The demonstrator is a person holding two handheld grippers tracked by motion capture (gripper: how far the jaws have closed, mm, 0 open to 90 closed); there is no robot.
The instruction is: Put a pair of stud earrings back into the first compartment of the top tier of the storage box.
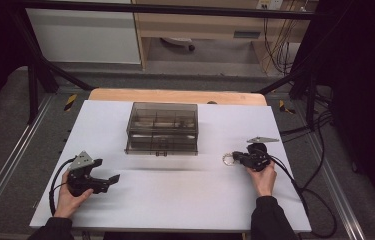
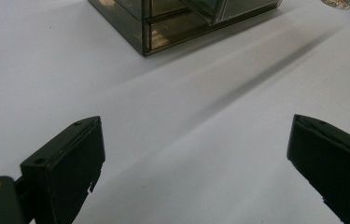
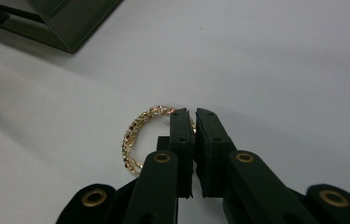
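The right gripper is pinching a gold beaded bracelet between nearly closed jaws, near the right edge of the tabletop. The left gripper is waiting wide and empty near the front left corner. The smoky drawer box is sitting toward the back centre, seemingly closed. Judging from this, the pickup is just happening; stowing the bracelet probably remains.

A white sheet covered a light wooden table. Beyond it stood a pale wooden cabinet, with black cables hanging at its right, over grey floor
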